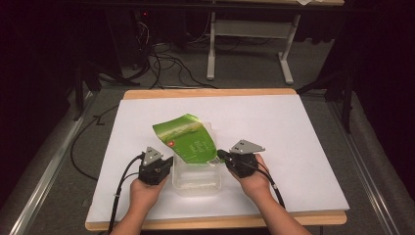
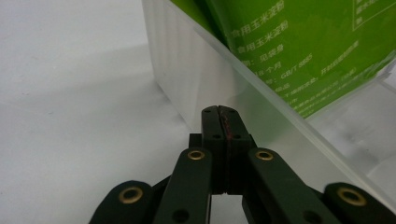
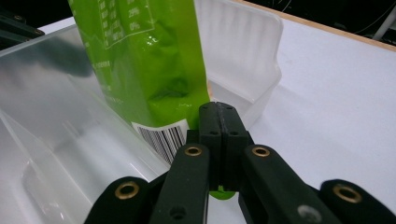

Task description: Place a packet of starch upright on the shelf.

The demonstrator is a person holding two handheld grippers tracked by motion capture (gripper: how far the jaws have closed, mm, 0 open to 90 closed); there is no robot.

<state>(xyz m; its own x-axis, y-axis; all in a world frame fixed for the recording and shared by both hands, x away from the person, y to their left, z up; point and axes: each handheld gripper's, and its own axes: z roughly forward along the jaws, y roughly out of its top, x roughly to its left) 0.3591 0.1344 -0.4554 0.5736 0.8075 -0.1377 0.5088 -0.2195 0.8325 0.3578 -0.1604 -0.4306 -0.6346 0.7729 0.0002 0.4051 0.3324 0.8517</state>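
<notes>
A green pouch point(image 1: 188, 139) with white print lies tilted across a clear plastic container point(image 1: 195, 185) near the table's front middle. My right gripper point(image 1: 221, 155) is shut on the pouch's lower right corner, by its barcode; in the right gripper view the pouch point(image 3: 144, 60) hangs over the container point(image 3: 243, 51) ahead of the gripper point(image 3: 218, 108), and a green scrap shows under the jaws. My left gripper point(image 1: 169, 161) is at the container's left side. In the left gripper view this gripper point(image 2: 218, 112) is shut, its tips against the container's outer wall point(image 2: 196, 74), with the pouch point(image 2: 303, 51) above.
A white board point(image 1: 293, 137) covers the wooden table. Black cables point(image 1: 166, 63) lie on the floor beyond the far edge, beside a white table frame point(image 1: 244, 34). A cable trails from each gripper toward the front edge.
</notes>
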